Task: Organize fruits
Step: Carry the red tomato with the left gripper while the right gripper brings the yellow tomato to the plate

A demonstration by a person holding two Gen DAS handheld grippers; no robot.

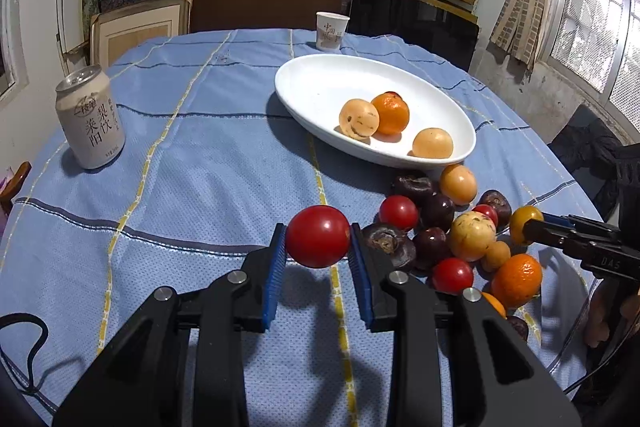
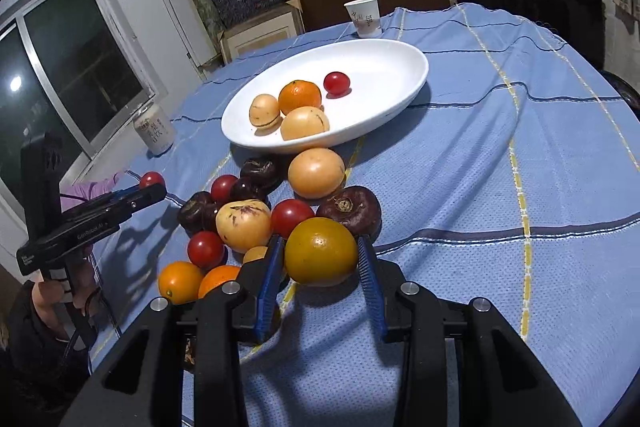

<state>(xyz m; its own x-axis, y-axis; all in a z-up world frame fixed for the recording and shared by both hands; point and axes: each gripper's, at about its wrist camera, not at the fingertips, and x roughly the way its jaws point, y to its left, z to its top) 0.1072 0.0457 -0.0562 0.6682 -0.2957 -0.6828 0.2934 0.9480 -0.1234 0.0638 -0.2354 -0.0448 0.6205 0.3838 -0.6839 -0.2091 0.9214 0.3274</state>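
Your left tongs clamped on a red tomato above the table, your right tongs gripping a yellow-orange fruit beside the pile, "GenRobot.AI" on the left tongs' side, Chinese characters on the can

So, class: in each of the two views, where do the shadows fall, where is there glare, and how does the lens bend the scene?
Left wrist view: the red tomato carries small white highlights, a dark shadow lies on the tablecloth under the left gripper, and the table edge curves. Right wrist view: a lamp reflection glares in the window, the white dish shades the cloth beside it, and the shelves bow.
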